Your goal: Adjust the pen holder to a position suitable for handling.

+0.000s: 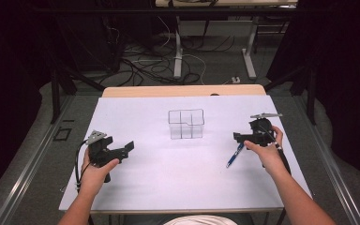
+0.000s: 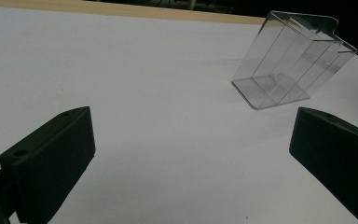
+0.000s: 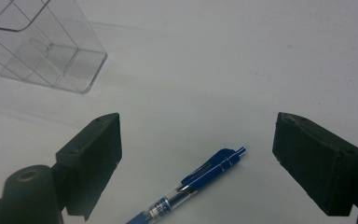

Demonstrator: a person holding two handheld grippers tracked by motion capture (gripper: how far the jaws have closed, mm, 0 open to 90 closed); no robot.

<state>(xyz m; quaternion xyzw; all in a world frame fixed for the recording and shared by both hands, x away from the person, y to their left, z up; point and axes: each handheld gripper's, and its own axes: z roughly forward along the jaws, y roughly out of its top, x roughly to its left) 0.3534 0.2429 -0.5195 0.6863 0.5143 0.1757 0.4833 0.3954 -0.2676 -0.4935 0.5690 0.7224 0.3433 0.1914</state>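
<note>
A blue pen [image 1: 234,155] lies flat on the white table sheet [image 1: 168,164], right of centre. In the right gripper view the pen [image 3: 200,182] lies below and between the two black jaws, which do not touch it. My right gripper [image 1: 237,137] stands open just above the pen's far end. A clear plastic holder with compartments [image 1: 186,123] stands upright at the middle of the table; it also shows as the holder [image 2: 292,60] and the holder [image 3: 42,46]. My left gripper [image 1: 130,146] rests open near the left edge, with nothing between its jaws.
A wooden table edge [image 1: 183,90] runs along the far side. Beyond it, cables [image 1: 145,65] and table legs [image 1: 178,56] cover the floor. Dark curtains close both sides.
</note>
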